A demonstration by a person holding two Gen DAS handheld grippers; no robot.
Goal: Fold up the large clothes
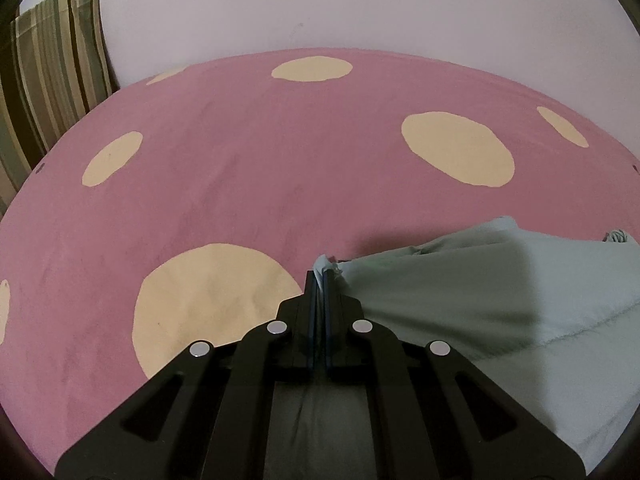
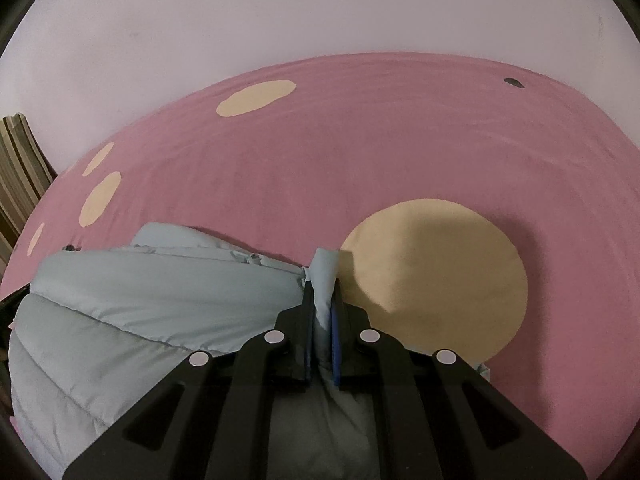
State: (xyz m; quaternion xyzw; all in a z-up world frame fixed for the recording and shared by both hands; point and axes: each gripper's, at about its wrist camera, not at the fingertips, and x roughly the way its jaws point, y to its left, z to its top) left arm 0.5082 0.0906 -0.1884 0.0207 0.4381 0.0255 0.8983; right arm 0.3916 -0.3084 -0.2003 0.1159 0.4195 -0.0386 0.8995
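A pale blue quilted jacket (image 1: 500,300) lies on a pink bed cover with cream dots (image 1: 240,184). In the left wrist view it spreads to the right of my left gripper (image 1: 320,276), which is shut on a pinch of its edge. In the right wrist view the jacket (image 2: 152,304) spreads to the left, and my right gripper (image 2: 323,284) is shut on a thicker fold of its fabric that sticks up between the fingers. The cloth under both grippers is partly hidden by their black frames.
The pink cover (image 2: 400,152) stretches far ahead to a plain pale wall (image 1: 360,4). A striped pillow or cushion (image 1: 52,72) stands at the far left against the wall. A small dark spot (image 2: 513,82) lies on the cover at the far right.
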